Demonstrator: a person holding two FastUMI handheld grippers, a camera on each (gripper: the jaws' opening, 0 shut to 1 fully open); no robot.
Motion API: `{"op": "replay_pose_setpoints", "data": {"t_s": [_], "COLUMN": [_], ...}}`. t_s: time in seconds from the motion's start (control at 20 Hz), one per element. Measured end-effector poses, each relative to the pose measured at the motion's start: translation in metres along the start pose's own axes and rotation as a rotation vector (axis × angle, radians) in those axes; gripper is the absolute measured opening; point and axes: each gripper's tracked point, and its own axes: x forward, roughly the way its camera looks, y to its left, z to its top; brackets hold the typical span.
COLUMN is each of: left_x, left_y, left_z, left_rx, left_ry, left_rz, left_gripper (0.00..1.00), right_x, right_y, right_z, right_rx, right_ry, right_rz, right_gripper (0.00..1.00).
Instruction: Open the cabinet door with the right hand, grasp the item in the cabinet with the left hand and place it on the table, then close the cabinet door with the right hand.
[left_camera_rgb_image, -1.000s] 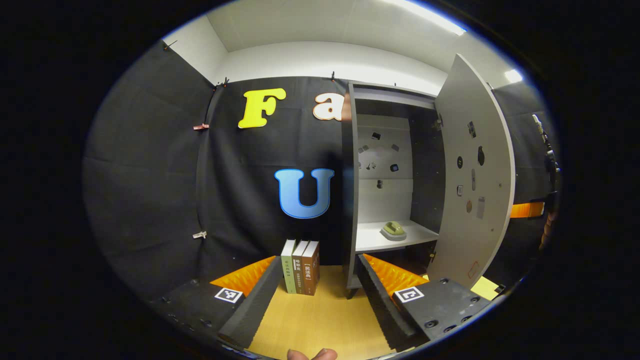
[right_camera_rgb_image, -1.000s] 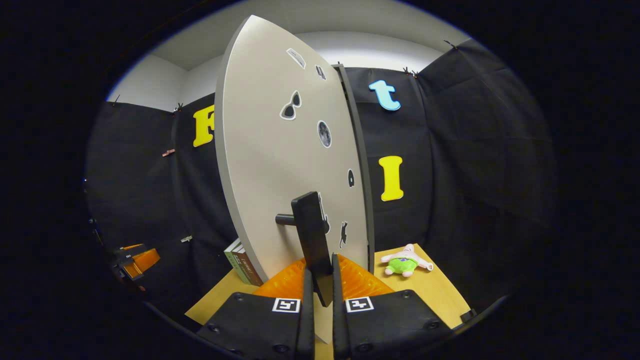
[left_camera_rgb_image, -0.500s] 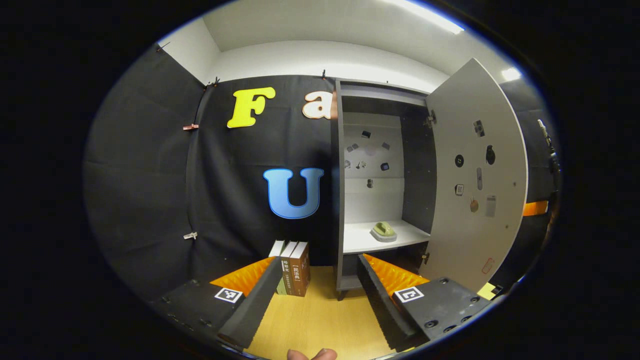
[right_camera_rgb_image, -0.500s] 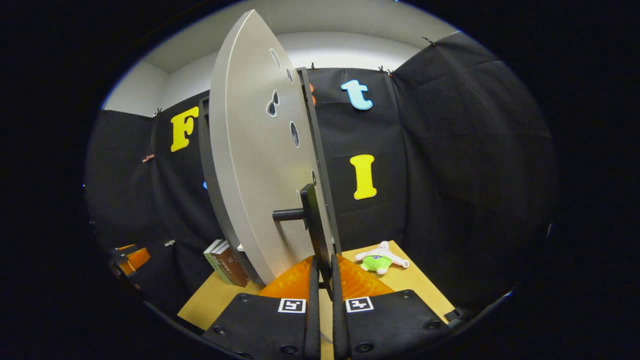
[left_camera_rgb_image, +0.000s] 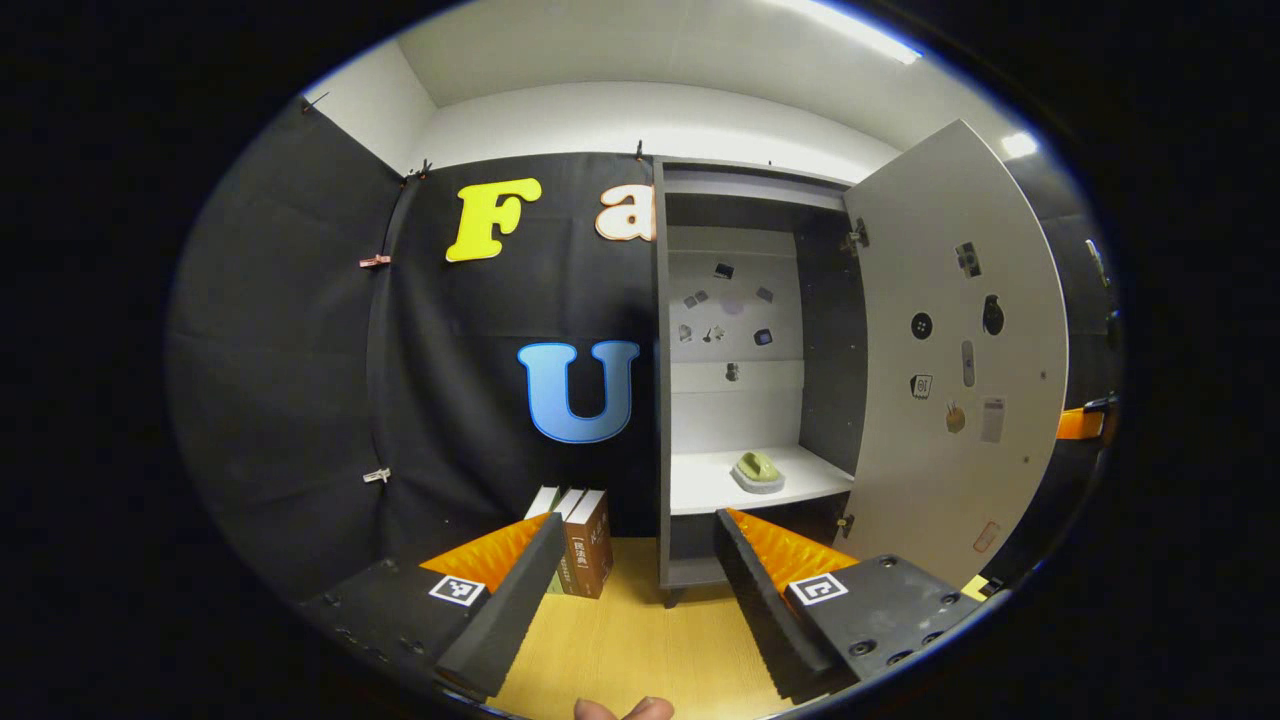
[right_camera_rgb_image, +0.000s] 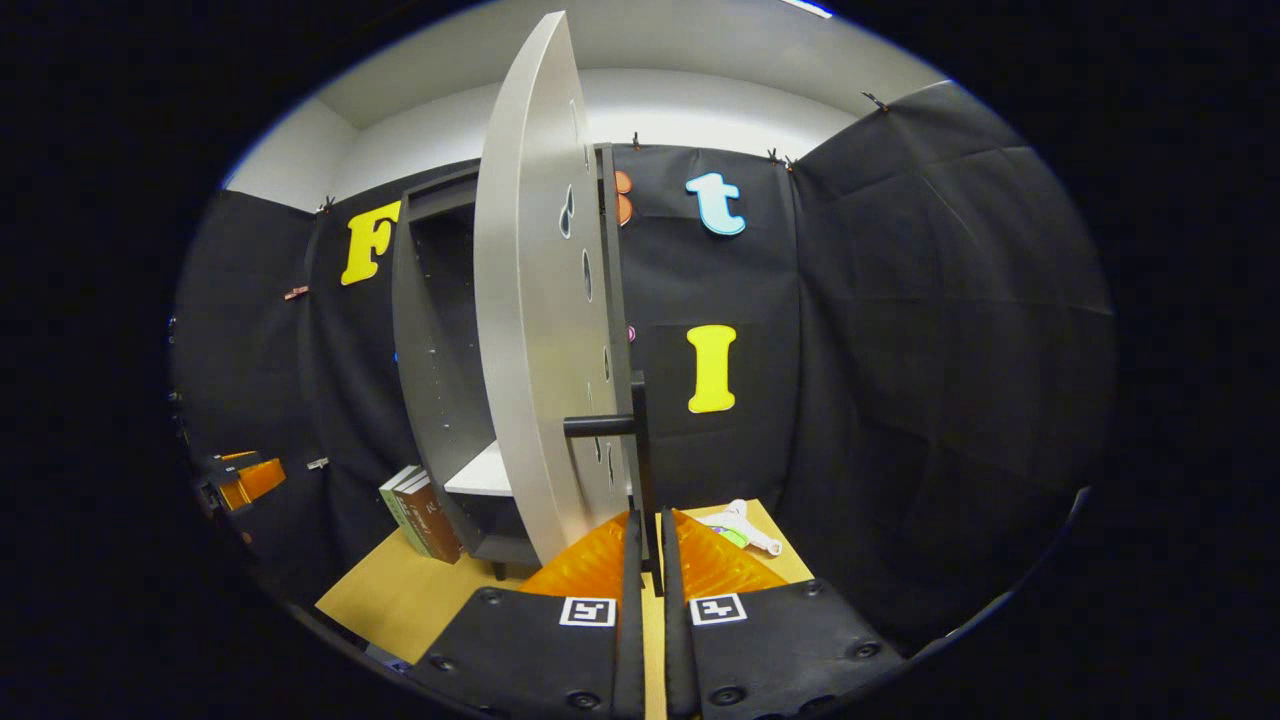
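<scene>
Cabinet (left_camera_rgb_image: 700, 400), tall and grey, stands at the far side of the bench (left_camera_rgb_image: 630, 640) against the black cloth wall, and its door (left_camera_rgb_image: 950, 350) is swung wide to the right, so the first step looks all but done. In the right gripper view the door (right_camera_rgb_image: 540, 320) is seen nearly edge-on, and the right tongs (right_camera_rgb_image: 645, 560) are clamped narrow on the lower end of its dark bar handle (right_camera_rgb_image: 638, 450). The left tongs (left_camera_rgb_image: 640, 560) stand wide and empty over the near bench, aimed toward the cabinet's open front.

Inside, on the white shelf (left_camera_rgb_image: 700, 485), rests the task's item, a small green object on a pale base (left_camera_rgb_image: 757, 470); its exact kind is too small to tell. It sits toward the right of the shelf, well apart from the left tongs.

Next, by my judgement, the left tongs must travel forward and up into the opening, straddle the green object and close on it, while the right tongs keep the door out of the way. Books (left_camera_rgb_image: 580, 530) stand left of the cabinet; a plush toy (right_camera_rgb_image: 738, 525) lies to its right.
</scene>
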Motion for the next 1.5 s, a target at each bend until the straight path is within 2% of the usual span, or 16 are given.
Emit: {"op": "replay_pose_setpoints", "data": {"t_s": [0.05,0.2,0.25,0.35,0.45,0.6,0.75,0.85,1.0,1.25,1.45,1.5], "left_x": [0.002,0.006,0.008,0.012,0.018,0.029,0.049,0.063,0.088,0.151,0.21,0.225], "left_y": [-0.004,-0.015,-0.018,-0.026,-0.038,-0.058,-0.078,-0.094,-0.126,-0.163,-0.186,-0.189], "left_z": [0.001,0.003,0.004,0.006,0.006,0.006,0.008,0.001,-0.006,-0.004,-0.007,-0.007], "left_rx": [0.002,0.005,0.005,0.004,0.002,-0.017,0.001,0.004,-0.017,-0.039,-0.07,-0.065], "left_ry": [0.0,0.001,0.0,-0.004,-0.002,0.008,0.015,0.042,0.08,0.152,0.226,0.245], "left_rz": [-0.002,-0.008,-0.012,-0.023,-0.042,-0.078,-0.102,-0.116,-0.17,-0.234,-0.254,-0.255], "left_gripper": [0.92,0.94,0.92,0.94,0.94,0.92,0.94,0.95,0.93,0.94,0.93,0.93], "right_x": [-0.002,-0.007,-0.009,-0.018,-0.02,-0.018,-0.017,-0.018,-0.019,-0.024,-0.021,-0.02], "right_y": [-0.001,-0.009,-0.012,-0.027,-0.056,-0.087,-0.097,-0.105,-0.134,-0.165,-0.18,-0.188], "right_z": [0.002,0.003,0.002,0.011,0.024,0.022,0.013,0.006,0.005,0.003,-0.006,-0.007], "right_rx": [-0.003,0.0,0.01,0.027,0.023,0.067,0.128,0.12,0.092,0.046,0.043,0.036], "right_ry": [-0.007,-0.016,-0.019,-0.058,-0.121,-0.135,-0.124,-0.111,-0.127,-0.133,-0.104,-0.099], "right_rz": [0.007,0.03,0.042,0.029,-0.041,-0.141,-0.14,-0.133,-0.192,-0.248,-0.23,-0.232], "right_gripper": [0.12,0.12,0.21,0.31,0.58,1.0,0.97,0.97,0.98,0.98,0.98,1.0]}}
